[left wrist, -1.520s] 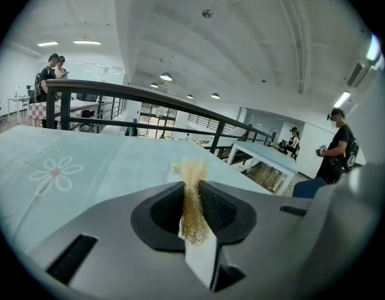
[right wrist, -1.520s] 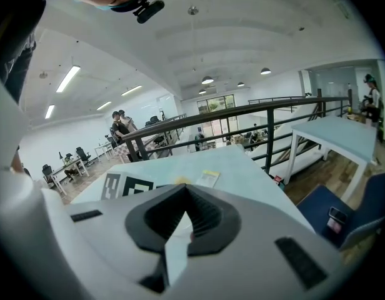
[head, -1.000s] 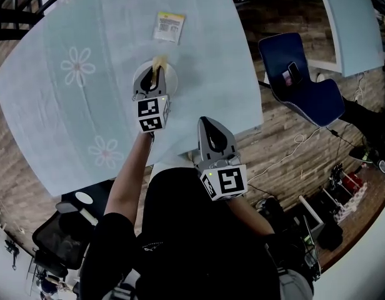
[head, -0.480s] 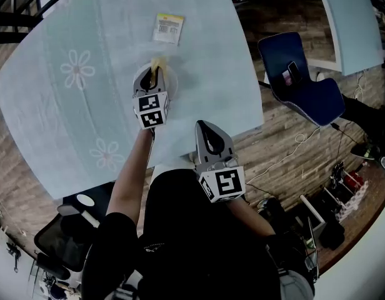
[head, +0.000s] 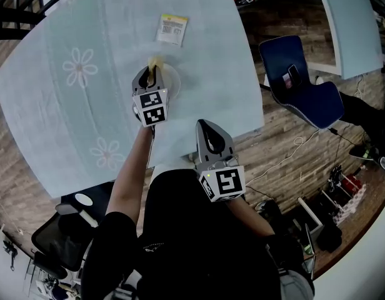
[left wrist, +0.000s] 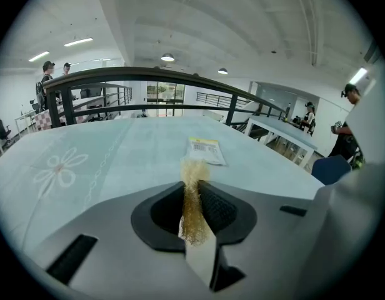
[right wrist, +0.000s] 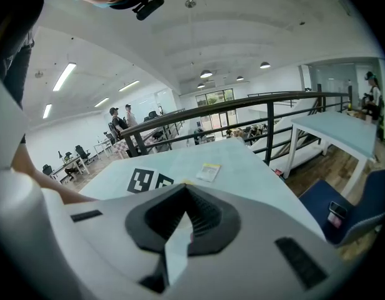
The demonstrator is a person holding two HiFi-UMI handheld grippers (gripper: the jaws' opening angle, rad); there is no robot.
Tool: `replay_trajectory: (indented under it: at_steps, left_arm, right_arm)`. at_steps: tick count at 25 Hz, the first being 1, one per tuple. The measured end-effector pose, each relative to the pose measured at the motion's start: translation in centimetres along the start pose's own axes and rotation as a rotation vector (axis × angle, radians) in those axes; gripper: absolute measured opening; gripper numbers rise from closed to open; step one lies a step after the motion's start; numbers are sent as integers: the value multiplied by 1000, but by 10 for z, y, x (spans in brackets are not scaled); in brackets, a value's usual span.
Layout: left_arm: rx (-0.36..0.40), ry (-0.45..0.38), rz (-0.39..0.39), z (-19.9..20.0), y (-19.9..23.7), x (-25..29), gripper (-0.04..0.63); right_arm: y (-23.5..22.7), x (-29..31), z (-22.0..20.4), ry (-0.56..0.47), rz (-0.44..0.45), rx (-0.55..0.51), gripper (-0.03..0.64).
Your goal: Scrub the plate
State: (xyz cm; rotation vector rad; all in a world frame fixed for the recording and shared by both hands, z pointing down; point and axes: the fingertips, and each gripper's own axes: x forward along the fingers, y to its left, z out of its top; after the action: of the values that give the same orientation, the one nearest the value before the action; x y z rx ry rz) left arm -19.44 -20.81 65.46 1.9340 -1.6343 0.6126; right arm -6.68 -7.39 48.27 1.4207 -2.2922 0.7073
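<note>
A small pale plate lies on the light blue tablecloth, mid-table. My left gripper hovers over the plate's left part, shut on a yellowish fibrous scrubber that sticks out past the jaw tips. In the left gripper view the scrubber is pinched between the dark pads, and the plate is hidden under the gripper. My right gripper sits near the table's front edge, shut with nothing in it; its view shows the closed jaws pointing across the table.
A flat packet with a yellow header lies beyond the plate, also visible as the packet. A blue chair stands off the table's right side. A black railing runs behind the table. People stand in the distance.
My left gripper with the scrubber has shifted a little farther across the plate, away from me. The right gripper has barely moved.
</note>
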Motion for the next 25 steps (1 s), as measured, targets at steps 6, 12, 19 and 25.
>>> replay_trajectory:
  at_steps: [6,12,19,25]
  left_arm:
    - [-16,8,45,0,21,-4,71]
    - [-22,9,66,-1,33,-9,71]
    - [-47,13,117,-3,49,-20,71]
    - [-60,9,159,-5,66,-30,71]
  right_arm:
    - [7,5,0,5,10,-9,8]
    - [11,7,0,-1,15,-19,9]
    - [17,5,0,-4,24,-32,8]
    - [27,5,-1,-11,42,-45,9]
